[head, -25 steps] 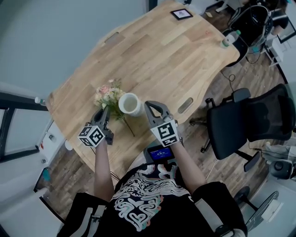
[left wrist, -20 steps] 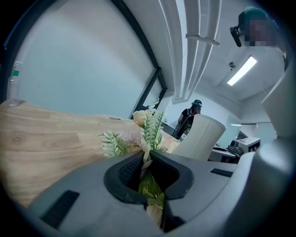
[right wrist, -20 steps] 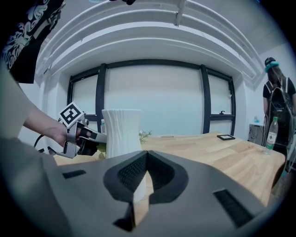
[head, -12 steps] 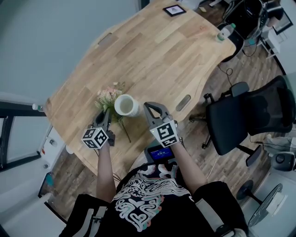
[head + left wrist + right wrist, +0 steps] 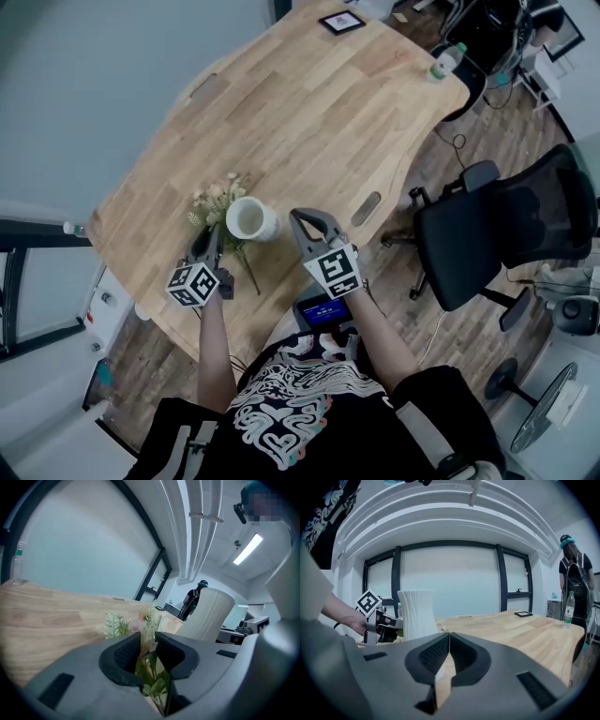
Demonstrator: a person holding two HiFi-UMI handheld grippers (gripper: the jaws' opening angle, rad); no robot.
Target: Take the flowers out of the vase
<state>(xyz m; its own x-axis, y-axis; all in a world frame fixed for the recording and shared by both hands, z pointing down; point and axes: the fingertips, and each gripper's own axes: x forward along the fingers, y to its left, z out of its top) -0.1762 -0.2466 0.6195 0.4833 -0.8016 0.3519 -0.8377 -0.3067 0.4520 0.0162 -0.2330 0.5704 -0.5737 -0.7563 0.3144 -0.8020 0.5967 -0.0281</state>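
Observation:
A white ribbed vase (image 5: 248, 218) stands upright and empty near the table's front edge. The bunch of pale pink and green flowers (image 5: 217, 199) lies on the wood just left of it, with its stem (image 5: 247, 270) trailing toward me. My left gripper (image 5: 210, 234) sits over the bunch. Its jaws have just been opening, and leaves and blossoms (image 5: 149, 637) show loosely in the narrow gap between them. Right of the vase (image 5: 417, 613), my right gripper (image 5: 302, 218) is shut on nothing, with its pads (image 5: 440, 651) meeting.
The wooden table (image 5: 309, 112) carries a small framed picture (image 5: 341, 21) and a bottle (image 5: 448, 58) at its far end. A black office chair (image 5: 506, 234) stands to the right. A device with a blue screen (image 5: 323, 311) hangs at my chest. A person (image 5: 574, 571) stands far right.
The head view has drifted slightly. The grippers, vase and flowers keep their places relative to one another.

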